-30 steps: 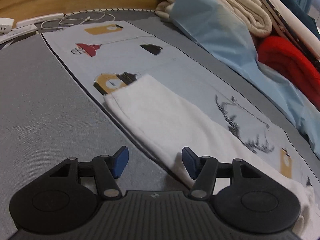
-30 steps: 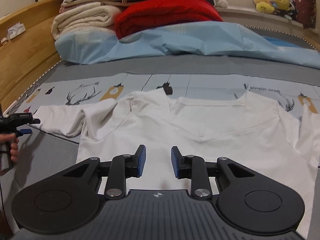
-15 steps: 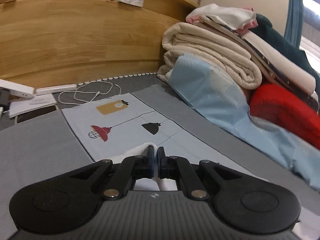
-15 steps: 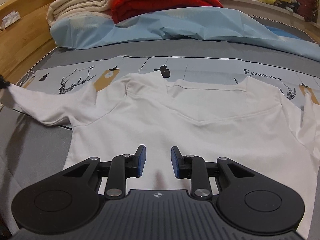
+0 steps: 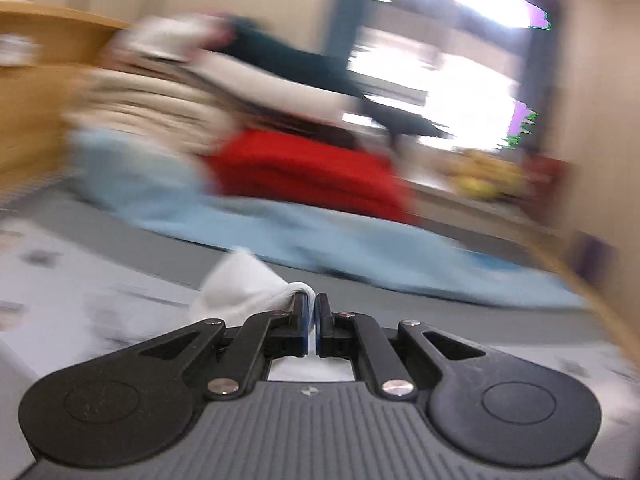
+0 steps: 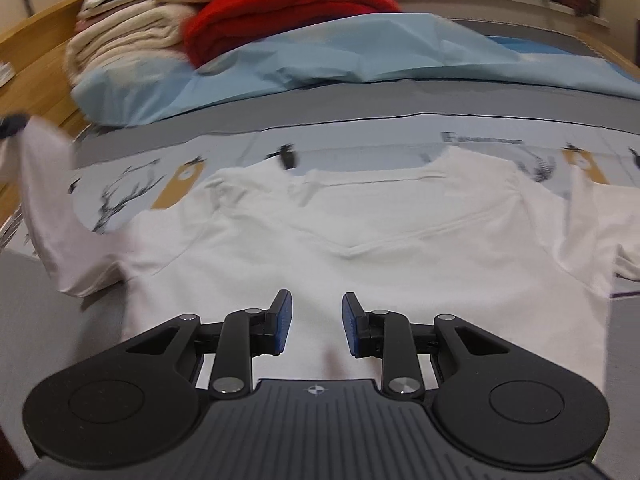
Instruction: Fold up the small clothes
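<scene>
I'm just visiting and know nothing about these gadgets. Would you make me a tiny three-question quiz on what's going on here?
1. True or false: the left gripper is shut on the white shirt's sleeve.
2. The right gripper is: A) clamping the collar, B) open above the white shirt, C) holding the red blanket.
3. Fill in: the lifted sleeve is on the picture's ____ side in the right wrist view.

Key: 1 true; 2 B; 3 left.

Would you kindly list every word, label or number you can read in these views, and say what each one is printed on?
Nothing reads fully.
Line of black lettering on the pale printed bed sheet: seems to begin with "E", the rest too blurred.
Small emblem on the right gripper's grey ribbed body: a symbol, no text.
Left wrist view: too blurred.
</scene>
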`<state>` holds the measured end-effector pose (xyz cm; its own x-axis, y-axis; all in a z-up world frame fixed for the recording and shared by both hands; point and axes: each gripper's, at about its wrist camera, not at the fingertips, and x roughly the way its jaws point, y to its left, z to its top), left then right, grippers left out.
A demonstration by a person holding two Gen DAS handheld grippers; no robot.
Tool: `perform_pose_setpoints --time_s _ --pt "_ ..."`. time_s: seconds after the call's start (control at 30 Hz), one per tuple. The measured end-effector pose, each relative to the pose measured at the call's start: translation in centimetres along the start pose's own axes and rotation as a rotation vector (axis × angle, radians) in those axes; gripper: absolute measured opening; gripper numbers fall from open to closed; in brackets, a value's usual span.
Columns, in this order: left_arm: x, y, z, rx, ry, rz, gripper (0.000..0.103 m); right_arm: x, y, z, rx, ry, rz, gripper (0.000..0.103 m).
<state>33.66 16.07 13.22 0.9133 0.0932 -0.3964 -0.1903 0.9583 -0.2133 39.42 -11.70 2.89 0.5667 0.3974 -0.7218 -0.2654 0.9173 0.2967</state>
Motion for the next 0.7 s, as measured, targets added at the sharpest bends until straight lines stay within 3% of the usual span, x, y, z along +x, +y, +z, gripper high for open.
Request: perform_pose_setpoints --time_s 0.1,0.17,0.3,0.43,0.5,0.57,0.7 --pt "2.6 -6.0 -3.2 0.01 0.178 -0.272 0.01 -0.4 -2.3 0.5 0.082 -0.03 -0.055 0.029" --pt "3.6 -7.3 -4.5 0.005 0.274 -0.346 0.014 -0.5 -4.1 0.8 0.155 -0.044 -0.103 0.029" --pt "4.9 -5.0 -4.5 -0.018 0.304 -0.218 0.014 -0.1 -7.6 0.8 0.309 -0.039 -0.156 0.029" --pt "6.9 1.3 -3.3 -0.1 0.344 0.054 0.014 1.3 -9.9 0.5 0.42 -0.021 -0.106 0.03" --pt "7.5 4.1 -3.2 -0.126 0.356 0.156 0.015 2.0 -10.5 0.2 0.461 -0.011 -0.081 0.03" --pt "7.8 6.5 -2.9 -0.183 0.374 0.219 0.015 2.9 -10.7 0.2 0.478 -0.01 -0.067 0.03" --pt "7.8 10.0 -2.3 -0.26 0.377 0.247 0.015 4.8 -10.7 0.3 0.476 0.009 -0.048 0.03"
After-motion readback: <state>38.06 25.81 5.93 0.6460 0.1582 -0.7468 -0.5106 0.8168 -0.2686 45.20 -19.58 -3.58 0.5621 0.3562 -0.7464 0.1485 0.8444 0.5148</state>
